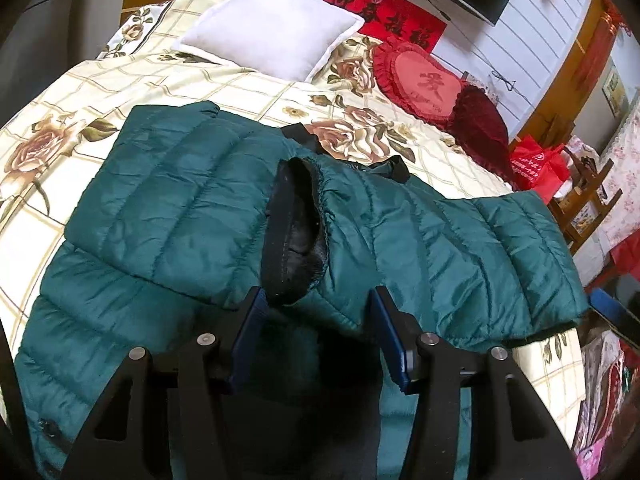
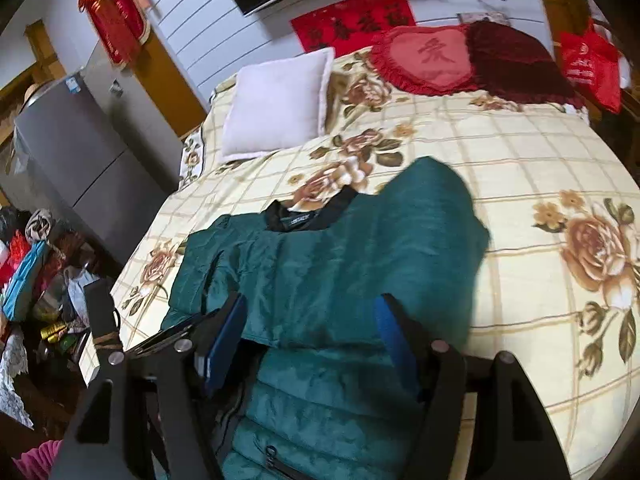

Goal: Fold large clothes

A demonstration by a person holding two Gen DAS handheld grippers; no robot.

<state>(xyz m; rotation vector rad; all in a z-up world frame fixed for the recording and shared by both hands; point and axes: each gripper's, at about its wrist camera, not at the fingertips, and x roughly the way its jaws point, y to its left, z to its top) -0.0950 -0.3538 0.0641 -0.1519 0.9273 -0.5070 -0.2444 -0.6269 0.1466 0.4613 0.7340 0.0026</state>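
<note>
Both grippers, left gripper and right gripper, are hovering released just above the teal quilted puffer jacket, which is lying sleeves-folded on the floral checked bedspread; beyond, a white square pillow is resting

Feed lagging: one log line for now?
green puffer jacket: on bed, sleeves folded in | left tongs: open | right tongs: open

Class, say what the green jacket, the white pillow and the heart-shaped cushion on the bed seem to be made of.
Green jacket: likely thin synthetic shell, padded; slight sheen, stitched puffy channels.
White pillow: probably soft fleece or plush; matte, fuzzy-looking surface.
Heart-shaped cushion: seemingly satin-like red fabric with a ruffled edge; hard to confirm.
</note>
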